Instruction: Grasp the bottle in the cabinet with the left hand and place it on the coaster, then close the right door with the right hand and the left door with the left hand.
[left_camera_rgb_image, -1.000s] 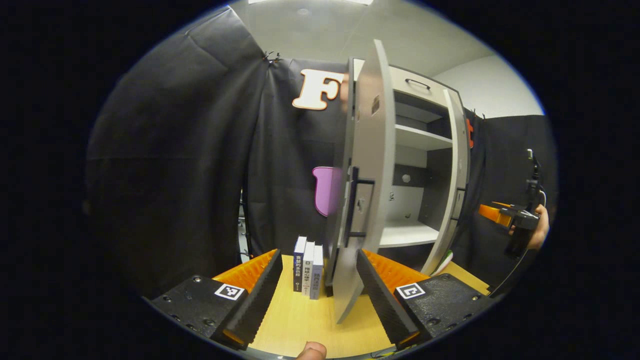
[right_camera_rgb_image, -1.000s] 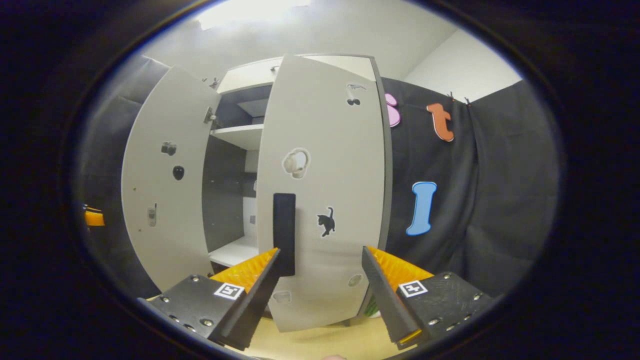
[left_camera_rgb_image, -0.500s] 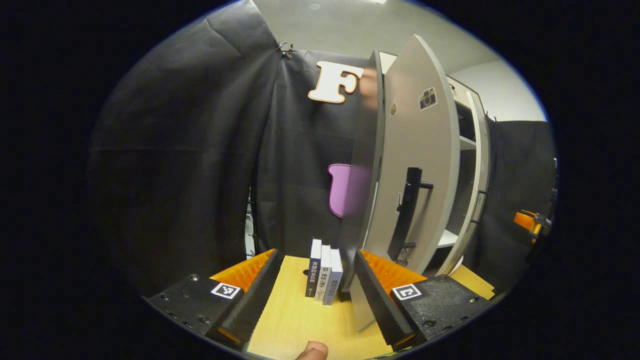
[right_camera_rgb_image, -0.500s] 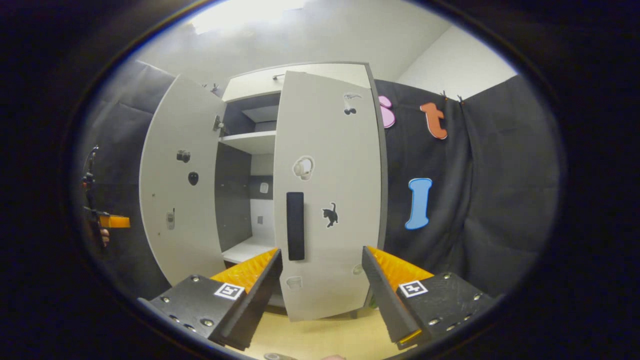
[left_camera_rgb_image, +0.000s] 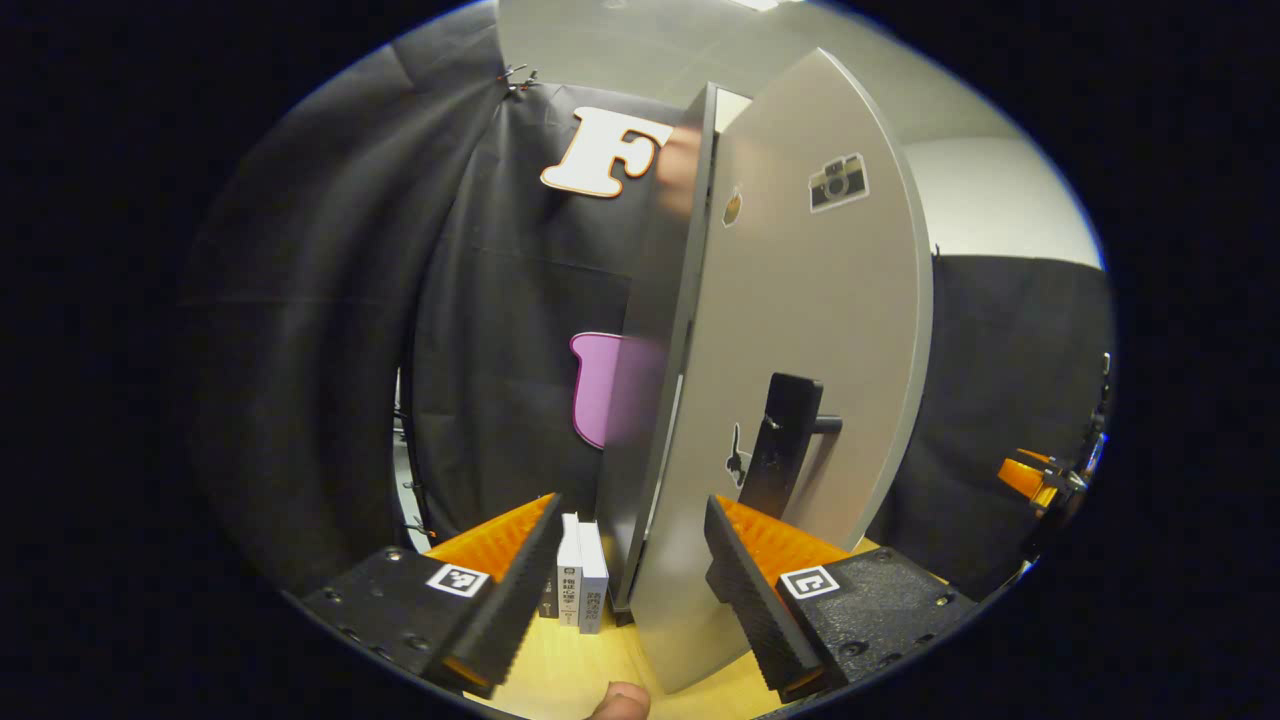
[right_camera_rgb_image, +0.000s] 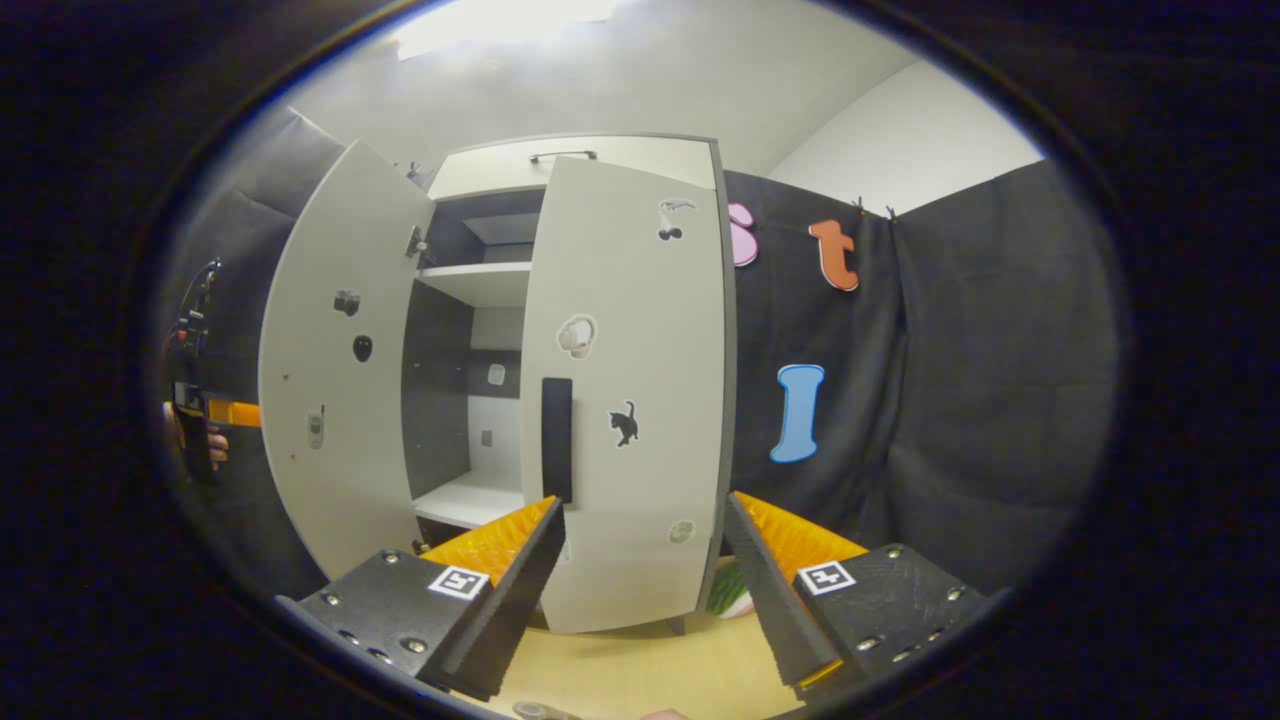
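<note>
The grey cabinet (right_camera_rgb_image: 580, 160) stands on the wooden table. Its left door (left_camera_rgb_image: 800, 330) swings out wide, and in the left gripper view I see its outer face with a black handle (left_camera_rgb_image: 790, 440). My left gripper (left_camera_rgb_image: 630, 590) is open just in front of that door, whose lower edge sits between the fingers without being pressed. The right door (right_camera_rgb_image: 630, 400), with a black handle (right_camera_rgb_image: 556, 438), lies nearly flat against the cabinet front. My right gripper (right_camera_rgb_image: 645, 590) is open, a short way back from that door. The left gripper (right_camera_rgb_image: 205, 420) also shows far left, in a hand.
Upright books (left_camera_rgb_image: 580, 585) stand on the table (left_camera_rgb_image: 560, 670) left of the cabinet. A green and white object (right_camera_rgb_image: 730, 592) lies by the cabinet's lower right corner. Black cloth walls close in on both sides. The right gripper (left_camera_rgb_image: 1040, 480) shows far right.
The left gripper has come round to the outer face of the left door, which has swung partly inward. The right door has swung closer to the cabinet front, and the right gripper has backed off a little.
</note>
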